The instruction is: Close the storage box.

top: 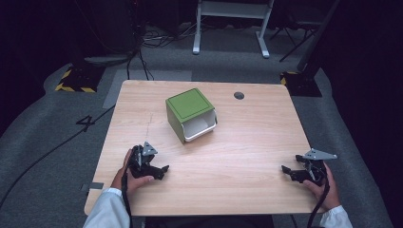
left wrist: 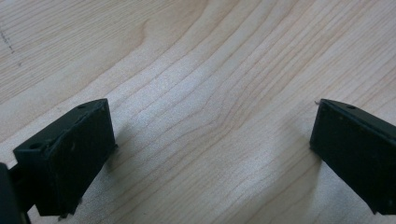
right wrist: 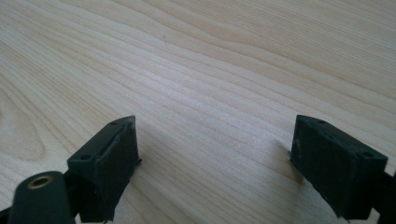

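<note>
Both jaws stand wide apart and empty, left gripper and right gripper resting on the wooden table, well apart from the green box, whose white drawer could slide out if pushed carelessly.

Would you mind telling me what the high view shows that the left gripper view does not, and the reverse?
The high view alone shows the green box with its white drawer partly out, the right gripper, both hands and the floor. The left gripper view alone shows the fine wood grain close up between two wide-apart jaws. Both share the left gripper, open, and the wooden table.
</note>
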{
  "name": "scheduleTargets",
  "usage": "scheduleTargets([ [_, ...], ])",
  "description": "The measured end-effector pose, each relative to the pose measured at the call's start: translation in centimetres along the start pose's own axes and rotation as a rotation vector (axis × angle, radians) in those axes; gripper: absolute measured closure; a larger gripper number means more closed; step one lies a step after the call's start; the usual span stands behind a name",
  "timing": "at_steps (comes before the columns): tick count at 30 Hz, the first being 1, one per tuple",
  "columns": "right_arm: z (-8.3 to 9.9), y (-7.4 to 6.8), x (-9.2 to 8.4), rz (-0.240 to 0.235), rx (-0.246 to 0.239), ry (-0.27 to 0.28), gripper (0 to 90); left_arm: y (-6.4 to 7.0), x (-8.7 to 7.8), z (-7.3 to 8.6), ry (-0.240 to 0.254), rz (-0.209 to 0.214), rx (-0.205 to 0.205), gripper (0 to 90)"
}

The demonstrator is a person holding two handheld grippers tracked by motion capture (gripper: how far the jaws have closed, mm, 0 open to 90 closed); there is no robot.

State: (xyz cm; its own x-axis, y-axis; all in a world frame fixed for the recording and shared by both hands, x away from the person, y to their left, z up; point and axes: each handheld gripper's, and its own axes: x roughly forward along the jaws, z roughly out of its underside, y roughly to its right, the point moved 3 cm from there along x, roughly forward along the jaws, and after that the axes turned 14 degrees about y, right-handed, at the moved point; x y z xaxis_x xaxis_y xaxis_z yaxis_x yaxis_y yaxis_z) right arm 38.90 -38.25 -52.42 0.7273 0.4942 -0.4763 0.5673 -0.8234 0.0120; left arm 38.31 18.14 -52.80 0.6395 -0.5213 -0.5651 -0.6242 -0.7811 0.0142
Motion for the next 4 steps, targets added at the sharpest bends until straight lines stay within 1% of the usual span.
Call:
scheduleTargets([
  [4,0.0,0.0,0.0,0.0,-0.001,0.0,15.2,0.02,0.0,0.0,-0.001,-0.001,-0.002,0.1],
])
